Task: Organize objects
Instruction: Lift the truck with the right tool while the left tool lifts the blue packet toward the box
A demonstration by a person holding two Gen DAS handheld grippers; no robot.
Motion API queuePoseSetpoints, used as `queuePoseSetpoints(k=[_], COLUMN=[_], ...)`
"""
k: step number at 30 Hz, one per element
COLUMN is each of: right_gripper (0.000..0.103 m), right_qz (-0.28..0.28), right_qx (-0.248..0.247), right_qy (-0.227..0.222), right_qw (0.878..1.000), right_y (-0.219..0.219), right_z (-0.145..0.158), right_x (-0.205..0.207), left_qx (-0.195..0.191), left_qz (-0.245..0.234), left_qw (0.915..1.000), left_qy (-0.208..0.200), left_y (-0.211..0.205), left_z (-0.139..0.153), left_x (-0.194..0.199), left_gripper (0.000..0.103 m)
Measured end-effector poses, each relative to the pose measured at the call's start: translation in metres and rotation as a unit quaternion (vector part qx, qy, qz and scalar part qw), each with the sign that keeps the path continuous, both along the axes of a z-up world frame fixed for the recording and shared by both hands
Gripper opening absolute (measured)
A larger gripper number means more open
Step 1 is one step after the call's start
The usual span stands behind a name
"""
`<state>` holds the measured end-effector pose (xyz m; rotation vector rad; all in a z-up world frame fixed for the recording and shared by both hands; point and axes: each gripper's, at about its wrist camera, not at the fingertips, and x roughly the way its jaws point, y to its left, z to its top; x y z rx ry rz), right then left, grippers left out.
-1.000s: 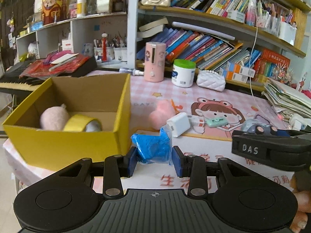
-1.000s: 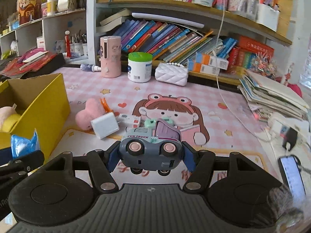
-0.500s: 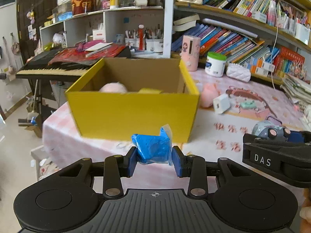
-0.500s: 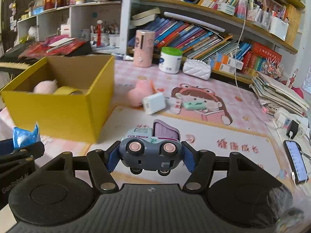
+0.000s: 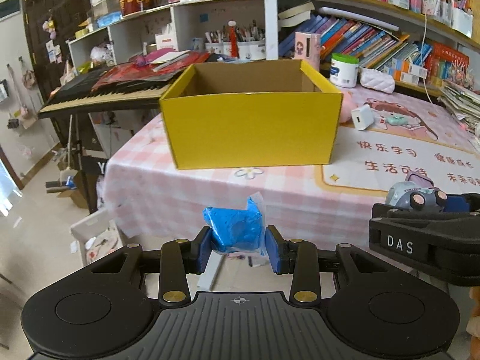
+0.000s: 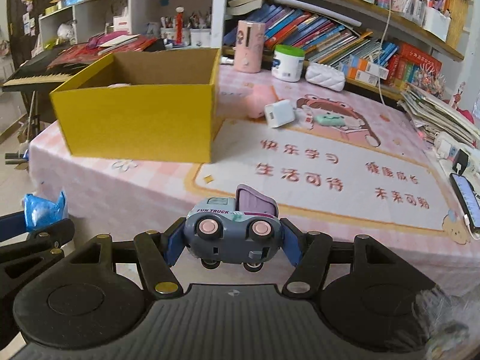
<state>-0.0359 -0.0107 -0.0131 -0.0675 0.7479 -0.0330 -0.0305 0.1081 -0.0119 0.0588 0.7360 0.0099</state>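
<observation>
My left gripper (image 5: 238,247) is shut on a crumpled blue wrapped packet (image 5: 235,229), held off the table's front edge over the floor. My right gripper (image 6: 232,244) is shut on a grey toy truck (image 6: 232,234) with pink wheels and a purple bed, just in front of the table's near edge. The yellow cardboard box (image 5: 252,129) stands open on the table beyond both grippers; from this low angle its contents are almost hidden. The truck (image 5: 415,196) and the right gripper's side show at the right of the left wrist view.
On the pink tablecloth (image 6: 330,162) right of the box lie a pink plush (image 6: 259,99), a white charger (image 6: 277,112) and a small green case (image 6: 328,119). A phone (image 6: 465,199) lies at the right edge. A keyboard (image 5: 99,93) stands left; bookshelves (image 6: 330,39) stand behind.
Both grippers have pulled back from the table with their loads still gripped. The box now looks farther away and is seen from its front wall; the floor shows below the left gripper.
</observation>
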Motion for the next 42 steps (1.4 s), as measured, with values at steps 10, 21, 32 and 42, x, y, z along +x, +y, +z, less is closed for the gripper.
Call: queuePoseSetpoints(k=[10,21,32,42], right_gripper=[0.062,0.062,0.062,0.062], right_qz=[0.024,0.027,0.029,0.036], right_qx=[0.003,-0.002,-0.009,0.0], right_qy=[0.006,-0.005,-0.002,-0.004], right_qw=[1.0,1.0,1.0,0.999], right_y=[0.022,0.03,0.033,0.032], right_z=[0.005,0.013,0.014,0.012], right_x=[-0.014,-0.018,-0.004,0.026], left_qx=[-0.002,-0.006,-0.013,-0.01], left_qz=[0.018,0.016,0.017,0.027], left_qw=[0.9998,0.9995,0.9994,0.9992], left_qy=[-0.012,-0.027,-0.027,-0.027], left_y=[0.024,0.031,0.036,0.034], left_z=[0.008,0.014,0.013,0.012], left_x=[-0.019,-0.019,-0.007,0.017], left_gripper=[0.036,0.036,0.036,0.036])
